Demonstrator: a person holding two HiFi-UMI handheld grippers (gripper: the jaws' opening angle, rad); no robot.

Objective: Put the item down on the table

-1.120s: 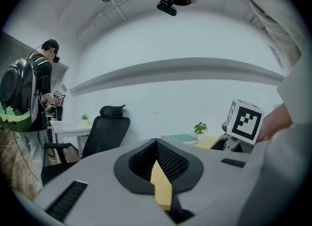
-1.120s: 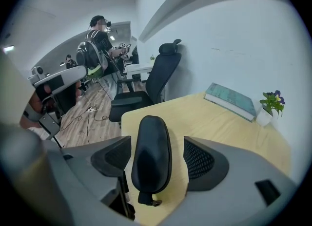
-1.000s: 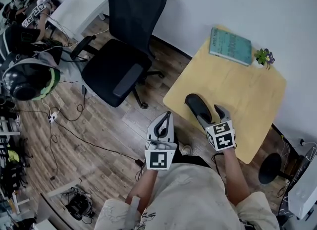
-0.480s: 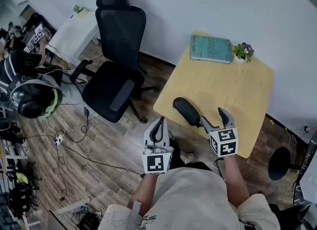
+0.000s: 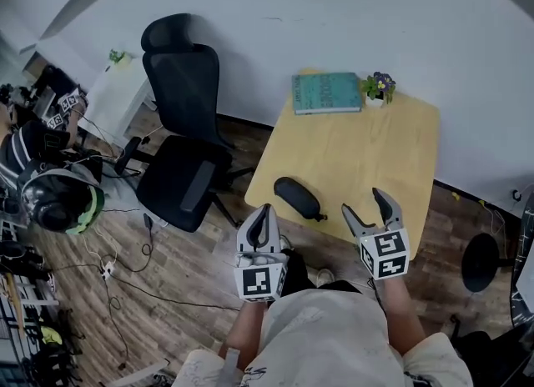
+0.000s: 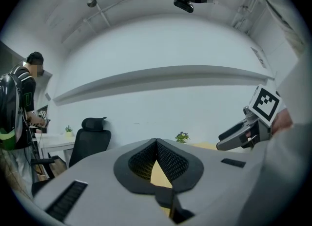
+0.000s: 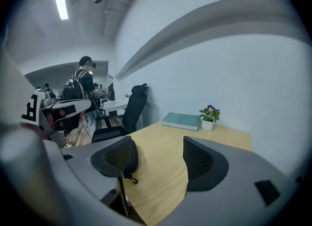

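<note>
My right tool (image 5: 365, 203), wide open and empty, has the black case (image 5: 298, 198) just to its left on the surface (image 5: 392, 139), long axis slanting away leftward.

Head view: high above the person, facing steeply down. It takes in the whole table (image 5: 367, 152), the office chair (image 5: 179, 177) to its left and the floor.

Left gripper view: off the table's near-left corner, low and roughly level, facing the wall. The right gripper (image 6: 243, 131) shows at its right edge.

Right gripper view: close over the worktop's near edge, looking across to the book (image 7: 180, 120) and potted plant (image 7: 208, 114) at the far edge.

Shared by all three: office chair, potted plant, table.
</note>
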